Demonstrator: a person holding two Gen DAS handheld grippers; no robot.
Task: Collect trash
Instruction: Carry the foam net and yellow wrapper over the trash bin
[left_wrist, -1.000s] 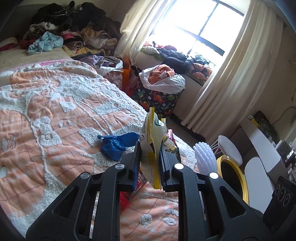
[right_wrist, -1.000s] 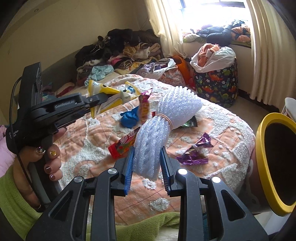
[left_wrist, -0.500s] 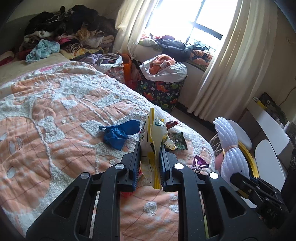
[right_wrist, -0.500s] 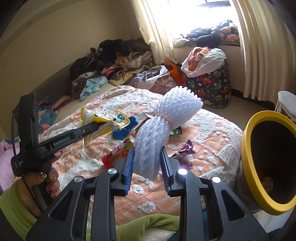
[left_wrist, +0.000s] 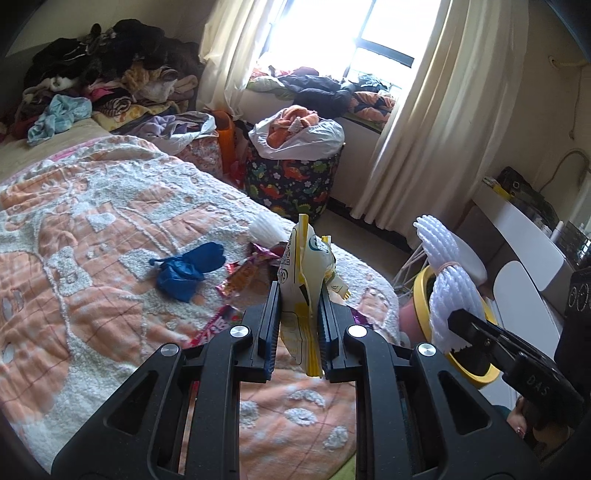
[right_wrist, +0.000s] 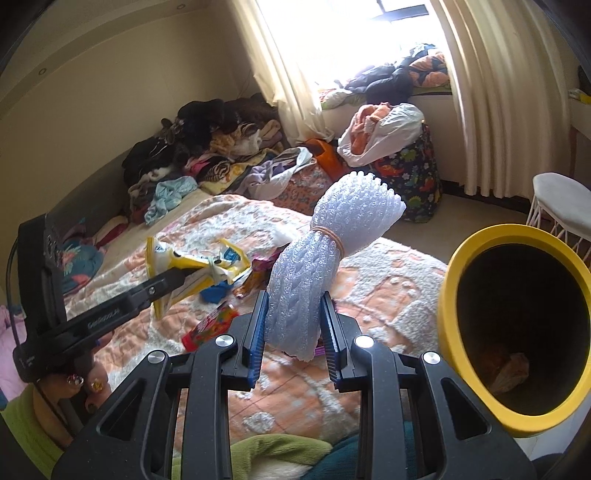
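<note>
While both hands hung above the orange-and-white bedspread, each claw was already loaded. The left gripper was pinched tight on a yellow-and-white snack wrapper, which stood up between its pads. The right gripper was clamped on a bundle of white foam netting cinched with a rubber band, the bundle squeezed between the blue pads.

The landmark was the yellow-rimmed bin, standing off the bed's corner with its dark mouth tipped toward the right camera and some scraps already at its bottom. The foam bundle sat just left of that rim; the wrapper was farther left of the bin, over the bed. Well left of the bin, on the bedspread, a blue glove and several bright candy wrappers were not yet collected.

The step in hand looked like carrying both loads to the bin. To do it well, each piece should be brought fully over the opening before the jaws part, foam first since it was nearer. The foam was bulky and springy, so it might catch on the rim; the light wrapper might cling to a pad and need a small shake.
</note>
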